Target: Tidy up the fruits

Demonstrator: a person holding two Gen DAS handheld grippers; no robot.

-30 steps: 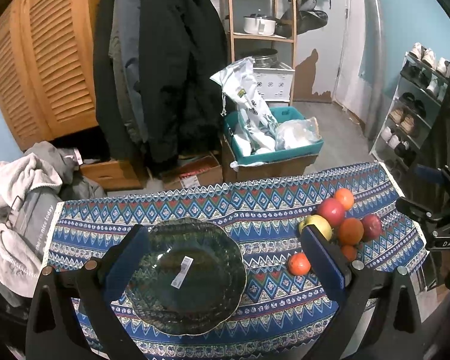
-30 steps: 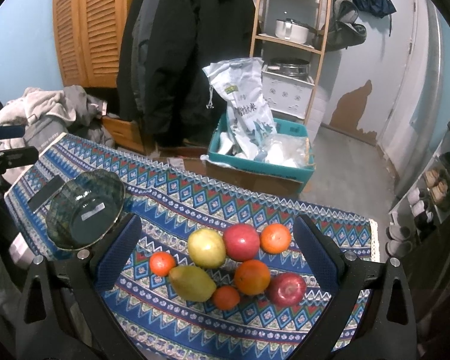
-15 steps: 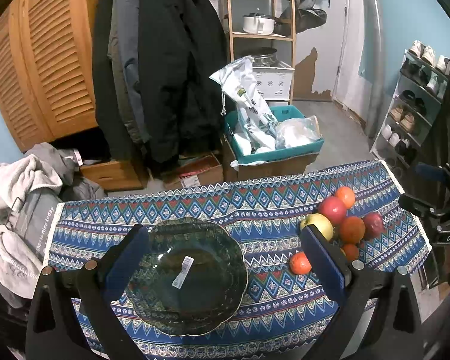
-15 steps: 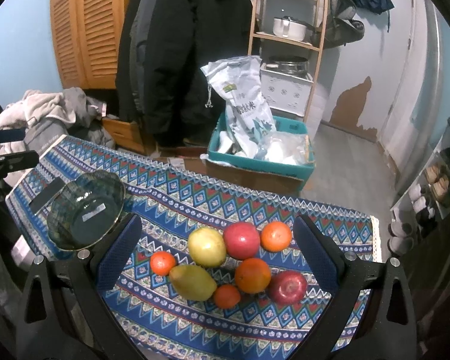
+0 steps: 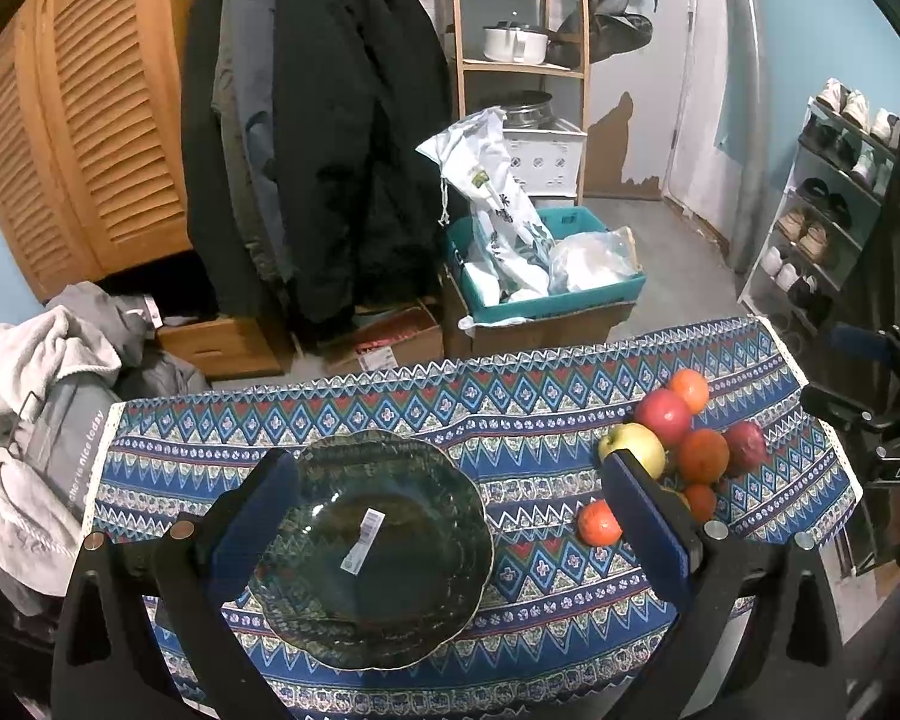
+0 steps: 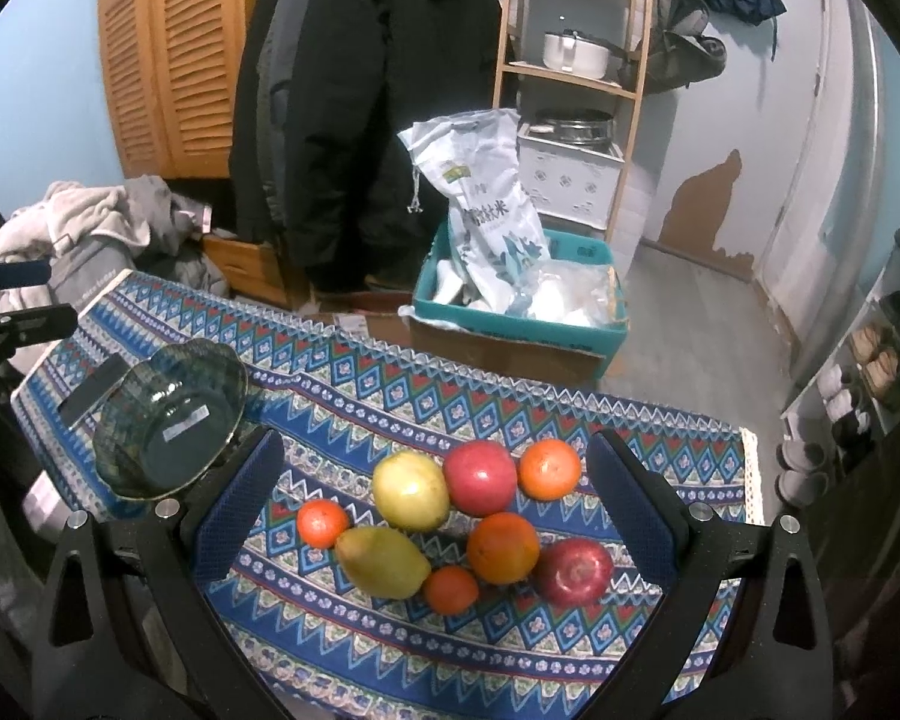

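Framing bowl: left gripper (image 5: 447,531), fingers apart, empty, ready to steady the glass bowl (image 5: 371,549).
Framing fruit: right gripper (image 6: 432,519), fingers apart, above the fruit cluster (image 6: 457,519) for picking.

A: The cloth (image 6: 510,414) is blue with rows of red, white and teal diamonds and zigzags, and a white edge.

B: And the bowl (image 5: 372,546)?

A: Dark green glass with a white sticker inside.

B: The fruit?

A: Two red apples (image 6: 480,477), one yellow-green apple (image 6: 410,489), a yellow pear (image 6: 381,561), four oranges (image 6: 503,547) in plain orange.

B: The fingers (image 6: 237,507)?

A: Blue pads on black frames.
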